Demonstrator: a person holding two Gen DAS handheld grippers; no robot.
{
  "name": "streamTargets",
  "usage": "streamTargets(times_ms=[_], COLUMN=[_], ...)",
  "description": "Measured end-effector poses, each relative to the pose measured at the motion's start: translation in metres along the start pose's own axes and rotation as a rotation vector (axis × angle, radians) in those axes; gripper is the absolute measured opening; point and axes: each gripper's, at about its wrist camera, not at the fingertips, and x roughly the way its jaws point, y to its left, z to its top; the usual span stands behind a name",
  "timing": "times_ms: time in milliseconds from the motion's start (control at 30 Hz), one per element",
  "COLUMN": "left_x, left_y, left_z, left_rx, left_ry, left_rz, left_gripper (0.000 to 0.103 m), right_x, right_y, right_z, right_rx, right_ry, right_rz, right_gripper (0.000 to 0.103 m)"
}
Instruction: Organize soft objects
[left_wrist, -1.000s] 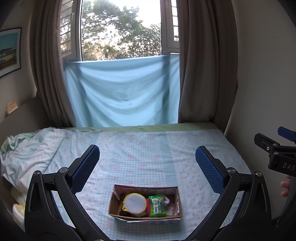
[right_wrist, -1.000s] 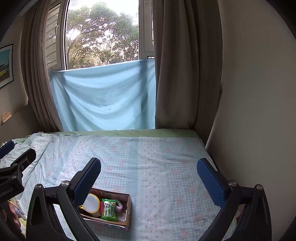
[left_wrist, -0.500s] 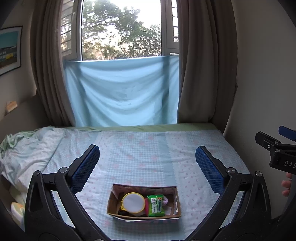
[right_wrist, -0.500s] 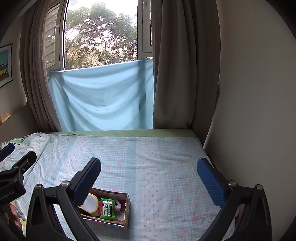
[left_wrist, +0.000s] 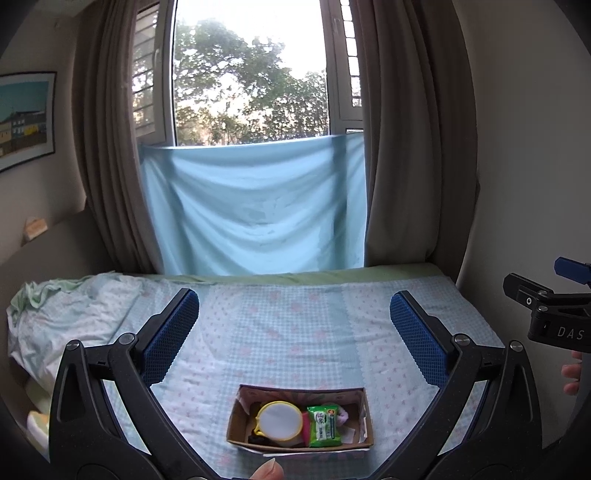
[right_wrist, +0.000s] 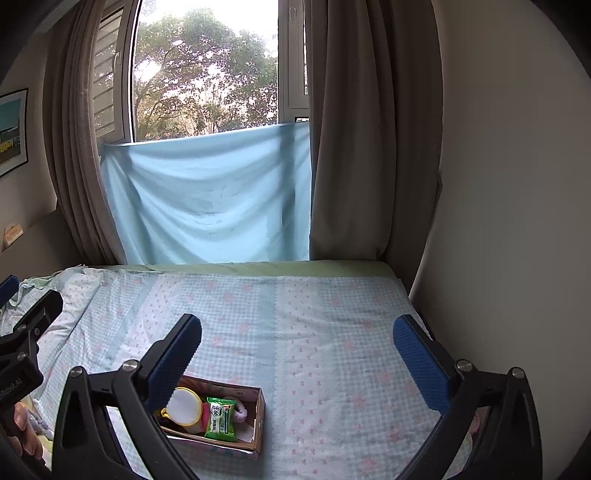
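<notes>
A cardboard box (left_wrist: 364, 415) sits on the bed near me; it also shows in the right wrist view (right_wrist: 258, 413). In it lie a round yellow-rimmed white item (left_wrist: 277, 419), a green packet (left_wrist: 323, 424) and a pinkish soft item (left_wrist: 343, 416). My left gripper (left_wrist: 294, 325) is open and empty, held above the box. My right gripper (right_wrist: 297, 343) is open and empty, above the bed to the right of the box. Each gripper shows at the edge of the other's view.
The bed (left_wrist: 295, 332) has a checked light-blue sheet, rumpled at the left (left_wrist: 66, 314). A blue cloth (left_wrist: 258, 206) hangs below the window between brown curtains. A wall (right_wrist: 517, 221) runs close along the bed's right side.
Both grippers have drifted slightly, so the box sits a little lower in the left view. Nothing was picked up or let go.
</notes>
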Motion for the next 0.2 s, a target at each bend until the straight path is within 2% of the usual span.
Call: streamTargets(times_ms=[200], left_x=[0.0023], left_y=[-0.0032], left_z=[0.001], left_rx=[-0.011], left_ry=[-0.016], left_rz=[-0.008], left_gripper=[0.103], right_x=[0.0046], right_y=[-0.0047], right_z=[-0.003], right_rx=[0.019], right_ry=[0.012], right_rz=[0.007], right_gripper=[0.103])
